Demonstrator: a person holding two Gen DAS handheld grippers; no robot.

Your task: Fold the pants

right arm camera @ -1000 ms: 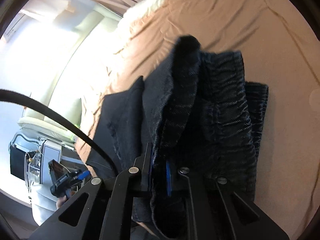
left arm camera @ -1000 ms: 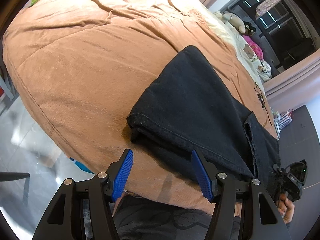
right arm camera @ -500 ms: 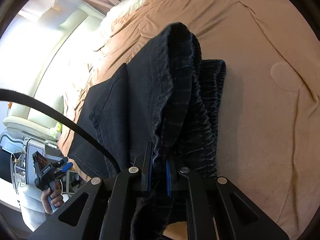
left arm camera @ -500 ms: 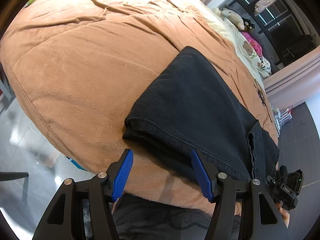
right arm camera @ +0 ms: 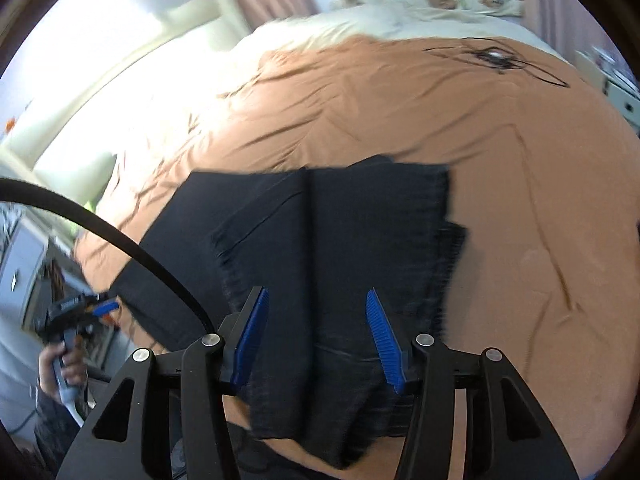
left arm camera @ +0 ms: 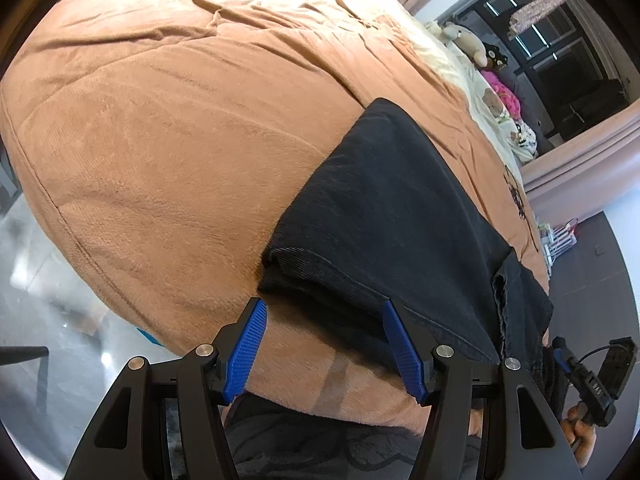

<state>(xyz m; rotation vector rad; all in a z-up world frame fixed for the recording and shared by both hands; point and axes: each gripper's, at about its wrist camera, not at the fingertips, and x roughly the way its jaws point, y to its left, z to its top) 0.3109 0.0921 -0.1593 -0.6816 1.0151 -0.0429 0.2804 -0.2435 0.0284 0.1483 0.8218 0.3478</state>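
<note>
1. Two blurred edges leave the black pants' right-hand folds in the right wrist view hard to make out; their near end is cut off behind the right tongs.
2. Open brown blanket spreads left of and beyond the pants, which lie near the bed's edge.
3. Their long axis runs along that edge.
4. Right tongs have just been opening, fabric between but unpressed; left tongs stand wide, empty.

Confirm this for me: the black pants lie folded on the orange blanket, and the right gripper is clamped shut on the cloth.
Not quite. The right gripper is not clamped: the right wrist view shows its jaws apart, just opened, pads clear of the cloth. The black pants do lie folded on the orange blanket.
</note>
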